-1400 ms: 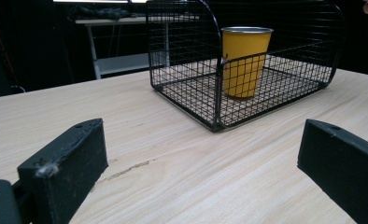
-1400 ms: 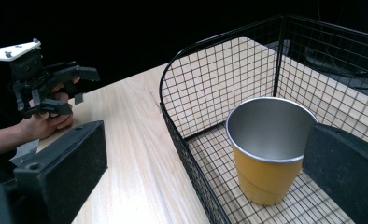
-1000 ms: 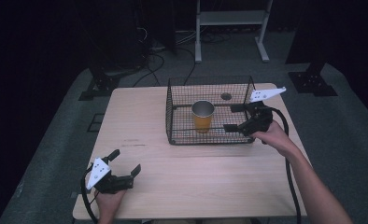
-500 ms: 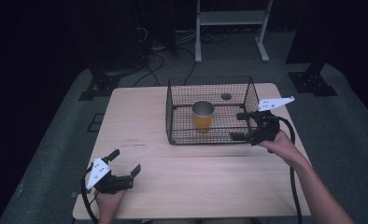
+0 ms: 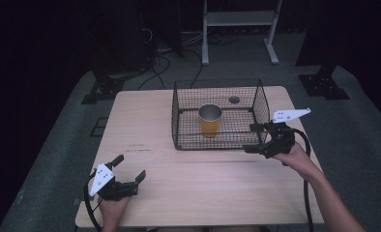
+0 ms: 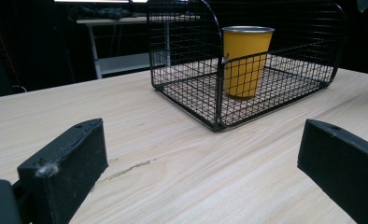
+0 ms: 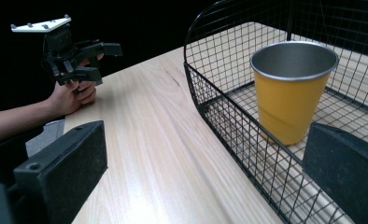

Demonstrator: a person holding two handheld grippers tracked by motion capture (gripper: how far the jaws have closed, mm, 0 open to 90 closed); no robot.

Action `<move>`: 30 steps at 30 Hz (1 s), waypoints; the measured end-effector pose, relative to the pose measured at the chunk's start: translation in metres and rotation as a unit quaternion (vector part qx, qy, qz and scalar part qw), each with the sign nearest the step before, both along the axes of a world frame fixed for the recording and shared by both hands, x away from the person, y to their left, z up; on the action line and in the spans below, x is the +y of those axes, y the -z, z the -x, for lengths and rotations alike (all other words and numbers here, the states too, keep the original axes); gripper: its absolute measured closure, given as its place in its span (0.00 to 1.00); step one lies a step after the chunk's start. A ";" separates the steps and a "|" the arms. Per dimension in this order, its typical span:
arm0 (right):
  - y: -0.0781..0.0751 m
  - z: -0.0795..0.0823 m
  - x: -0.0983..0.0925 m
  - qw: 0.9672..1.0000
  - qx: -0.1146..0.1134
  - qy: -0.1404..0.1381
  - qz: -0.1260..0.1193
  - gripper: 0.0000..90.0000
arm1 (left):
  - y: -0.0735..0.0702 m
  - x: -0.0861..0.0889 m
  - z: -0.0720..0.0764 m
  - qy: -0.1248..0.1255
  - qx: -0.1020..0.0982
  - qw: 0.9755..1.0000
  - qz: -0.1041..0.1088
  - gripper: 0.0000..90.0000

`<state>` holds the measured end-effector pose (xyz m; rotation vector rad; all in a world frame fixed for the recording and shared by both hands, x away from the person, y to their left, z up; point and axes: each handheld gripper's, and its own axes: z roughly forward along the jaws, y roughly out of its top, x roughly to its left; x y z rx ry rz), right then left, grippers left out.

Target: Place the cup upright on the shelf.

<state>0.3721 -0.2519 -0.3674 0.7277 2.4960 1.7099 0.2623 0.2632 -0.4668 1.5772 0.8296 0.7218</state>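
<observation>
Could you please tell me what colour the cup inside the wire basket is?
The cup is yellow-orange outside, silvery metal inside; the right gripper view shows it best.

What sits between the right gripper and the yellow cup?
The black wire basket's mesh wall separates the open right gripper from the yellow metal cup standing inside it, clearest in the right gripper view.

Basket [image 5: 176, 123] walls enclose the cup [image 5: 210, 120] on all sides; access from above is open.
</observation>
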 end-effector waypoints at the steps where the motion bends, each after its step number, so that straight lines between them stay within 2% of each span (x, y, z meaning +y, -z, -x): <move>1: 0.001 0.002 -0.002 1.000 0.000 0.001 -0.001 0.00 | 0.000 0.000 0.000 0.000 0.000 1.000 0.000 0.01; 20: 0.023 0.023 -0.019 1.000 0.012 0.016 0.004 0.00 | 0.000 0.000 0.000 0.000 0.000 1.000 -0.003 0.01; 30: 0.032 0.035 -0.025 0.999 0.012 0.034 0.008 0.00 | 0.000 0.000 0.000 0.000 -0.001 1.000 -0.004 0.01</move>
